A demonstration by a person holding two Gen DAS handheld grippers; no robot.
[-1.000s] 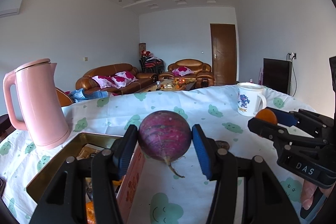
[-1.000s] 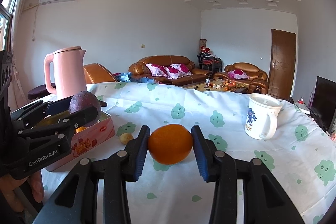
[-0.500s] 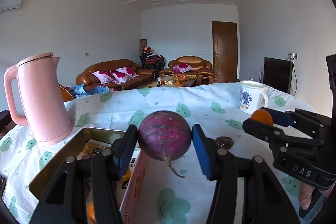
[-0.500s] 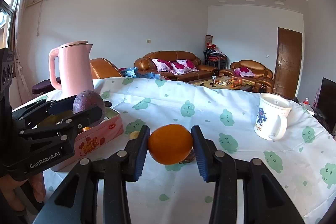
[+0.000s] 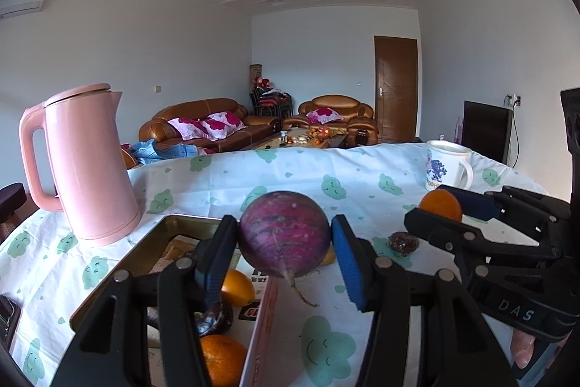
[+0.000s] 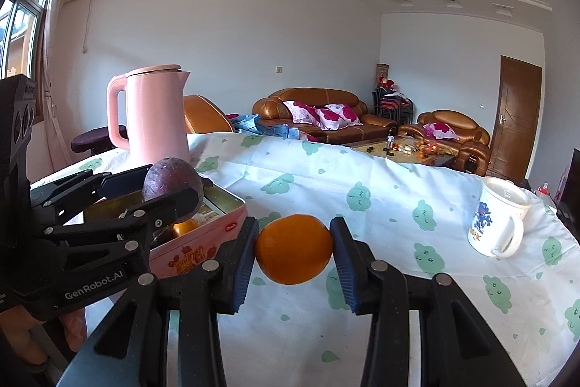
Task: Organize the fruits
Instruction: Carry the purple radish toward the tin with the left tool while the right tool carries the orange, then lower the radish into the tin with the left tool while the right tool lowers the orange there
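My left gripper is shut on a round purple fruit with a thin root tail, held above the right edge of the pink tin box. From the right wrist view the same purple fruit sits in the left gripper over the tin box. My right gripper is shut on an orange, held above the tablecloth right of the box. The orange in the right gripper shows at the right of the left wrist view. Oranges and a dark fruit lie in the box.
A pink kettle stands behind the box at the left. A white printed mug stands at the right. A small dark fruit and a yellowish one lie on the tablecloth between the grippers. Sofas and a door are far behind.
Both grippers have drifted left with their fruits; the purple fruit now hangs nearer over the tin box, and the orange has come closer to the box. Grips unchanged.
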